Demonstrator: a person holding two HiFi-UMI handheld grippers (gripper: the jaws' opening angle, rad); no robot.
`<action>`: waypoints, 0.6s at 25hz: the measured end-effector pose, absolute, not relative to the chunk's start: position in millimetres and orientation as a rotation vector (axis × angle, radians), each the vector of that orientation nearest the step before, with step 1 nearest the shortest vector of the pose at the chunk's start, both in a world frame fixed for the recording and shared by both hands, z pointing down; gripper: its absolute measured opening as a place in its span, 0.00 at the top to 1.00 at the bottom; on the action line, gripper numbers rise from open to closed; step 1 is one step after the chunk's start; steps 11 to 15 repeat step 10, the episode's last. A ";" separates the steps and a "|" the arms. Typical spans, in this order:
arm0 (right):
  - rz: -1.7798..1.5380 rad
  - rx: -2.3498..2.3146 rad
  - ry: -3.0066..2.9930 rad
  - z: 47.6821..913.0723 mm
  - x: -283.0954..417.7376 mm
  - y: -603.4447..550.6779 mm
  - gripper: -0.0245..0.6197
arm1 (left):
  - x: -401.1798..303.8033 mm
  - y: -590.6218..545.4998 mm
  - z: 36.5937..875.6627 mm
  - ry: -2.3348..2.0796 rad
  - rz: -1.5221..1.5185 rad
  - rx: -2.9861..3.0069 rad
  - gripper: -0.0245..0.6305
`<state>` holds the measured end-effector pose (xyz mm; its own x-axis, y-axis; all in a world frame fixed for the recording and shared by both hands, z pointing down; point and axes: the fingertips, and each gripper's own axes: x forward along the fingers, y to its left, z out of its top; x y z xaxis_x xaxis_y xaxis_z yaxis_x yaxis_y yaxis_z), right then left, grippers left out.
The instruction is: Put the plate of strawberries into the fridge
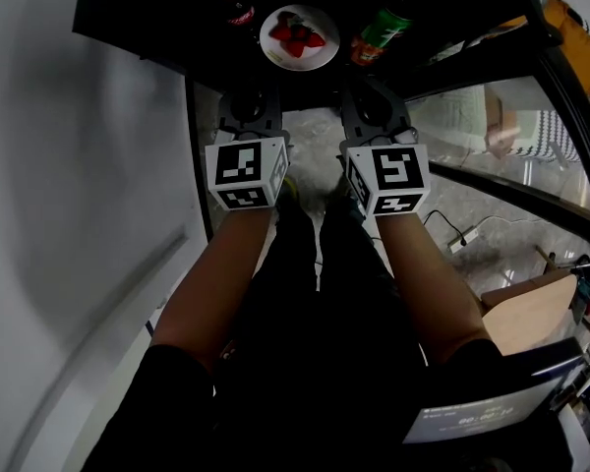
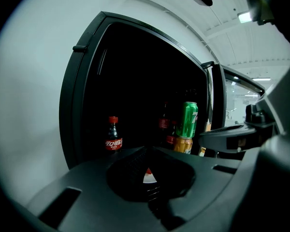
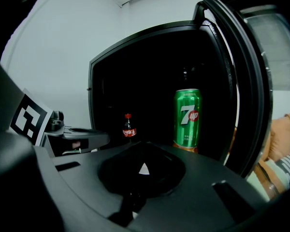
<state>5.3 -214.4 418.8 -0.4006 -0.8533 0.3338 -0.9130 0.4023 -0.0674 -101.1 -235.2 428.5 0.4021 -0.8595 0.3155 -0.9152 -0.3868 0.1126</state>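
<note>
- Sitting inside the open fridge [image 1: 138, 18], the plate [image 1: 266, 35] of strawberries [image 1: 297, 37] rests between a cola bottle [image 1: 238, 10] and a green can [image 1: 382, 29].
- The left gripper [image 1: 248, 106] and right gripper [image 1: 374, 106] hover just outside, jaws pressed together, empty.

Plate [image 1: 325, 53]: one. Green can [image 1: 382, 29]: one. Cola bottles [image 2: 113, 134]: one clear, others dim behind.

Left forearm [image 1: 211, 283] and right forearm [image 1: 428, 283] bare, stretched forward, roughly parallel. Left gripper [image 1: 248, 101] and right gripper [image 1: 374, 101] level, side by side, not touching (marker cubes [image 1: 246, 172] face the head view). Jaws on both closed tip to tip, gripping nothing.
</note>
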 end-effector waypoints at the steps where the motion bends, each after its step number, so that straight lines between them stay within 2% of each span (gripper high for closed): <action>1: 0.348 1.556 -2.412 418.8 5.4 -214.0 0.95 | -101.1 -234.4 428.7 -1.550 0.299 2.396 0.96; 15: 0.291 1.568 -2.456 413.5 -1.1 -222.5 0.95 | -106.5 -235.1 437.2 -1.542 0.305 2.357 0.96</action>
